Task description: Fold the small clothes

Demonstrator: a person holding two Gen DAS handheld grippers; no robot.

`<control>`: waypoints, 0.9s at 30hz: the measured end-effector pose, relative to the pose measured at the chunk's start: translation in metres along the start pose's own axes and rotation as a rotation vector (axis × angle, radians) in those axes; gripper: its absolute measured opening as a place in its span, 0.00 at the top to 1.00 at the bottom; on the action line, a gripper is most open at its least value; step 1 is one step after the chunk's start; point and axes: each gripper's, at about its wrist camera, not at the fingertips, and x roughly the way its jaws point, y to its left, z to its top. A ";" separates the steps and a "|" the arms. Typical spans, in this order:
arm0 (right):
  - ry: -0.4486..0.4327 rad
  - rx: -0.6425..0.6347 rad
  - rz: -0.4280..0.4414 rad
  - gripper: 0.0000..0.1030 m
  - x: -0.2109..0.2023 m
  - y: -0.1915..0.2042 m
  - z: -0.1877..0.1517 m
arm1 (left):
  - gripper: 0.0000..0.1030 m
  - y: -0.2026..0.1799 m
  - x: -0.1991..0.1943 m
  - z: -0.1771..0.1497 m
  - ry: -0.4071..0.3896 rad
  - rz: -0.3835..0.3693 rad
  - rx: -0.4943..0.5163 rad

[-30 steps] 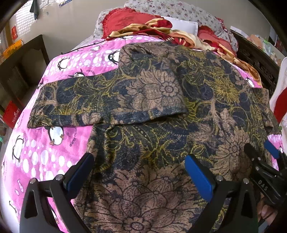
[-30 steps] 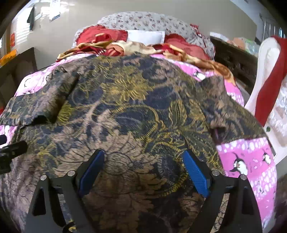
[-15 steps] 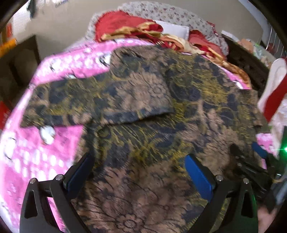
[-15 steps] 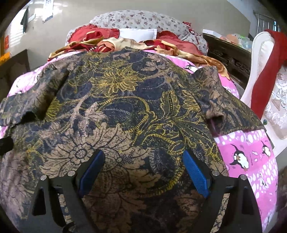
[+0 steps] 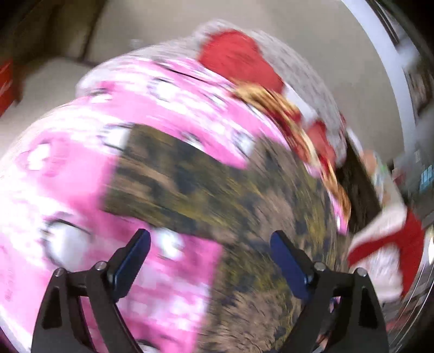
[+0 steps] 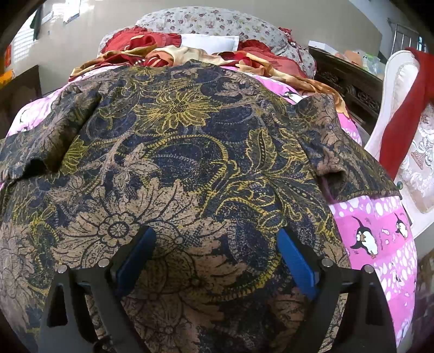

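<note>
- Left wrist view, badly smeared by motion: the left gripper (image 5: 210,255), black-armed with dark blue pads, sits at 6 o'clock; its jaws stand wide but are closing, with nothing pinched between them.
- Beyond its pads lies the dark navy, tan and yellow floral-print cloth garment (image 5: 244,206), filling the frame from the centre toward 5 o'clock, one sleeve-like flap reaching out to 9 o'clock.
- The pink bedspread with white patches (image 5: 67,190) covers the 7 to 11 o'clock side; the left pad hangs over it, the right pad over the garment.
- A red cushion (image 5: 238,59) and a heap of red and gold fabric (image 5: 312,130) run from 12 to 2 o'clock.
- Right wrist view, sharp: the right gripper (image 6: 215,256) at 6 o'clock has its bright blue pads spread apart above the garment (image 6: 190,152), clamping nothing.
- The garment lies flat across the bedspread (image 6: 379,239), whose penguin print shows at 4 o'clock; a folded-in sleeve sits at 9 o'clock, another sleeve opening at 3 o'clock.
- A flower-patterned grey pillow (image 6: 217,24) is at 12 o'clock, the fabric heap (image 6: 168,54) just below it.
- A white chair draped with a red cloth (image 6: 407,108) stands at 2 to 3 o'clock.
</note>
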 end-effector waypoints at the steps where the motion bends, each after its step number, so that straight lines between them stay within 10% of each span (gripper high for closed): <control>1: 0.000 0.001 0.001 0.14 0.000 0.000 0.000 | 0.11 0.020 -0.004 0.008 -0.010 -0.006 -0.061; 7: 0.005 0.010 0.009 0.13 0.002 -0.001 0.000 | 0.14 0.073 0.022 0.028 0.057 -0.189 -0.265; 27: 0.005 0.012 0.012 0.13 0.002 -0.001 0.000 | 0.04 0.054 0.055 0.057 0.035 -0.120 -0.159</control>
